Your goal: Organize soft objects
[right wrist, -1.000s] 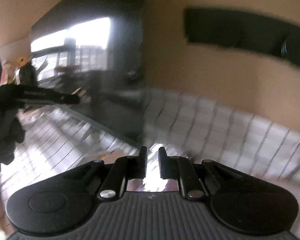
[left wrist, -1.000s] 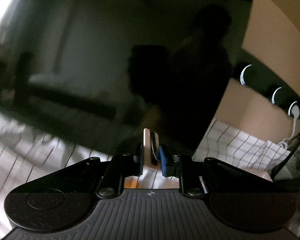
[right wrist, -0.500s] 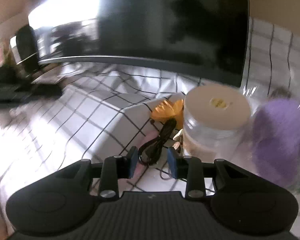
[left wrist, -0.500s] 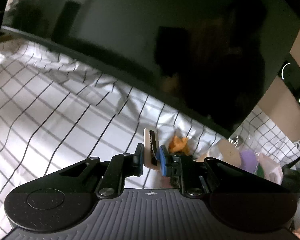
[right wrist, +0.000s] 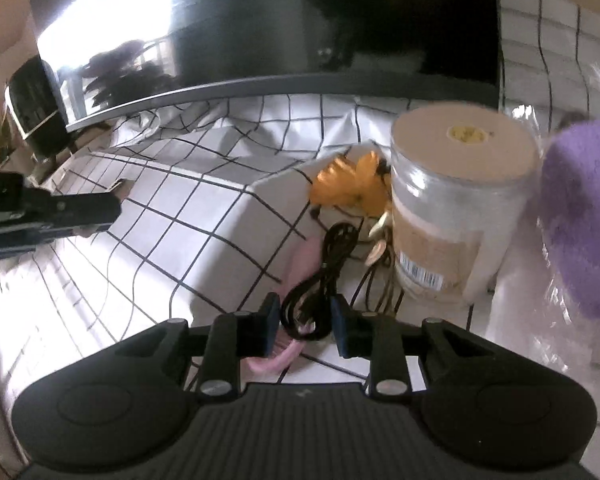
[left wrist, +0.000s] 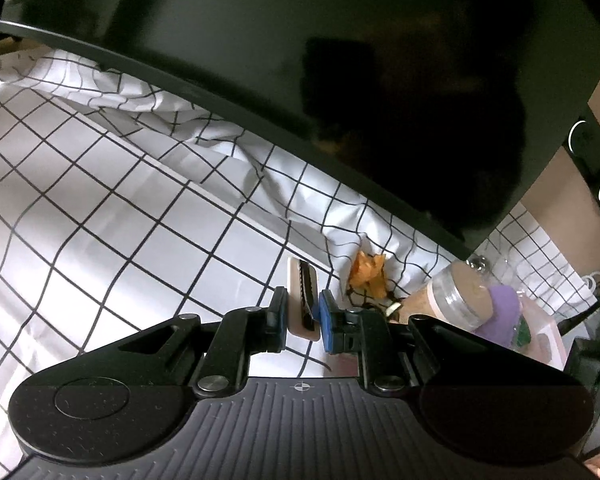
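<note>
My left gripper (left wrist: 303, 311) is shut on a beige hair clip with black teeth (left wrist: 300, 300), held above the checked cloth (left wrist: 100, 200). My right gripper (right wrist: 305, 316) is open, its jaws on either side of a coiled black cable (right wrist: 320, 280) that lies on a pink comb (right wrist: 296, 268). An orange cloth flower (right wrist: 352, 184) lies behind the cable; it also shows in the left wrist view (left wrist: 368, 272). A fuzzy purple object (right wrist: 580, 216) sits at the right, also in the left wrist view (left wrist: 500, 312). The left gripper shows at the left edge of the right wrist view (right wrist: 48, 216).
A large dark TV screen (left wrist: 340, 60) stands along the back. A clear jar with a tan lid (right wrist: 460, 208) stands right of the cable. A clear plastic bag (right wrist: 572, 320) lies under the purple object. A black speaker (right wrist: 36, 108) stands at far left.
Both grippers have tilted down from the screen toward the cloth. The right gripper has opened wider and moved closer to the black cable. The left keeps its hold on the clip.
</note>
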`<action>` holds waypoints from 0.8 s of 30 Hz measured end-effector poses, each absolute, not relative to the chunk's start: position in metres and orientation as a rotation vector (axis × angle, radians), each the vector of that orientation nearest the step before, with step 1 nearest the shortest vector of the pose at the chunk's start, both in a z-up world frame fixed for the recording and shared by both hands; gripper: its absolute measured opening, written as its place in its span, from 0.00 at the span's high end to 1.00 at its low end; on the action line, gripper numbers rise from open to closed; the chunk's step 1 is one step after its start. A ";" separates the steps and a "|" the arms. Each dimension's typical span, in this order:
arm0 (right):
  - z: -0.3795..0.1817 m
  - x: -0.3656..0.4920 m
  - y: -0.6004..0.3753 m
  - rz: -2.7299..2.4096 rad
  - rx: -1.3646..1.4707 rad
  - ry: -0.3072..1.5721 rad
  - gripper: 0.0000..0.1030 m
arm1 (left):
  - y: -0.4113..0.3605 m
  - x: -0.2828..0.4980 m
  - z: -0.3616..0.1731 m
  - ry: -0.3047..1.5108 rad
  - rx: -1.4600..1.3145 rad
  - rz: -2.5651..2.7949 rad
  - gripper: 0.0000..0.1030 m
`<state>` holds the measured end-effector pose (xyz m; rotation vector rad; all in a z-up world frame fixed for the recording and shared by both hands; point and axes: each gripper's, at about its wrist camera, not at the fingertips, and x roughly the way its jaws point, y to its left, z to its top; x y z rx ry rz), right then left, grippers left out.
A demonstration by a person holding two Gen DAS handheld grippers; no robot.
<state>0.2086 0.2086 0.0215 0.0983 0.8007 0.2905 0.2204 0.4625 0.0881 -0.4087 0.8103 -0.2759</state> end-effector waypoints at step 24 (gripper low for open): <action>0.065 0.210 0.197 0.339 0.120 0.688 0.91 | 0.441 0.229 0.120 0.744 -0.360 -0.271 0.81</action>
